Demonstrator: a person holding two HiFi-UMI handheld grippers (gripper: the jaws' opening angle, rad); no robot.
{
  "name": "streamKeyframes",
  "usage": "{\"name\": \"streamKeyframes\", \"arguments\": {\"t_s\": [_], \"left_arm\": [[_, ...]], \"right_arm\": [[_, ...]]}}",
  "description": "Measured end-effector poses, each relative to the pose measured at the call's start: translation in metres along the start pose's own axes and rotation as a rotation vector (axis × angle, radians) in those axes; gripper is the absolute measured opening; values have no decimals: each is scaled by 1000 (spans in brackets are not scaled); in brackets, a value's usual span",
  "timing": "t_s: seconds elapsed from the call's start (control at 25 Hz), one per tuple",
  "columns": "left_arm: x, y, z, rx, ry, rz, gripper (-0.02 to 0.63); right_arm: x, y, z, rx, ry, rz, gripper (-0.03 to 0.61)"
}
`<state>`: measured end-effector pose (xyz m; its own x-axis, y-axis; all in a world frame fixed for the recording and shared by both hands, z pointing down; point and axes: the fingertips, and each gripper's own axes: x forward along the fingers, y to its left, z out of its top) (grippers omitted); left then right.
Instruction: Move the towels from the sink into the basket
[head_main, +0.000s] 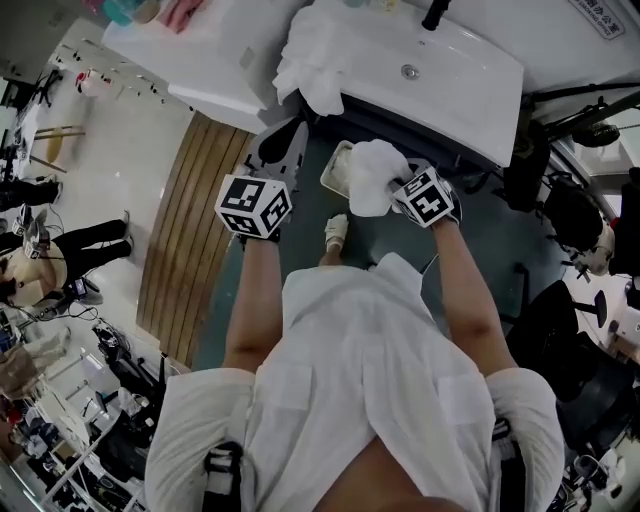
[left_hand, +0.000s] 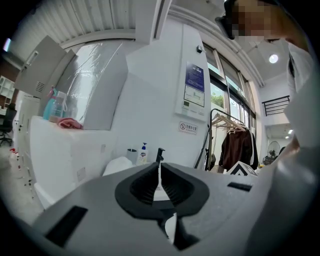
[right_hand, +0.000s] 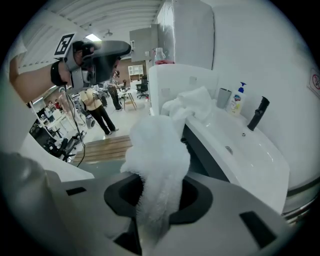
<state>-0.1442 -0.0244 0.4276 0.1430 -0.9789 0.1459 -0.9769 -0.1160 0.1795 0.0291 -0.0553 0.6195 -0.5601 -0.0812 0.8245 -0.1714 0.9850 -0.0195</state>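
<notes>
Pinching one towel (right_hand: 159, 150) in our right gripper (right_hand: 157, 202), we hold it over the basket (head_main: 334, 168) below the sink (head_main: 470, 62); other towels (head_main: 315, 55) wait on the sink; our left gripper (left_hand: 160, 181) is pressed together, empty.

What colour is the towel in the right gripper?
The towel is white, clearest in the right gripper view.

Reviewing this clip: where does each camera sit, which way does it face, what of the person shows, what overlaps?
Head view: on the person's head, facing steeply down at the sink and basket; torso, arms, left gripper, right gripper show.
Left gripper view: on that gripper, facing near-level at the faucet and soap bottle; shut jaws, sleeve at right.
Right gripper view: on that gripper, facing along the sink; jaws clamp a towel; left arm shows.
Shared: faucet and soap bottle, both gripper views.
</notes>
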Motion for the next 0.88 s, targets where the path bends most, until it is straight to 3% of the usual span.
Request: {"name": "streamKeyframes", "arguments": {"t_s": [0.28,0.52,0.6,0.68,0.88], "left_arm": [[17,29,2,-2,13,-5,21],[31,41,4,-1,26,-22,21],[37,47,7,2,25,-25,21],[40,51,8,0,24,-29,21],[51,57,10,-7,20,-43,21]], "right_arm": [[32,-15,12,-10,34,-14,142],[43,-21,2,-5,129,-24,198],[45,-32,8,10,107,-62,182],[42,-43,16,45,67,-95,126],[28,-61,45,90,-30,-137,126]]}}
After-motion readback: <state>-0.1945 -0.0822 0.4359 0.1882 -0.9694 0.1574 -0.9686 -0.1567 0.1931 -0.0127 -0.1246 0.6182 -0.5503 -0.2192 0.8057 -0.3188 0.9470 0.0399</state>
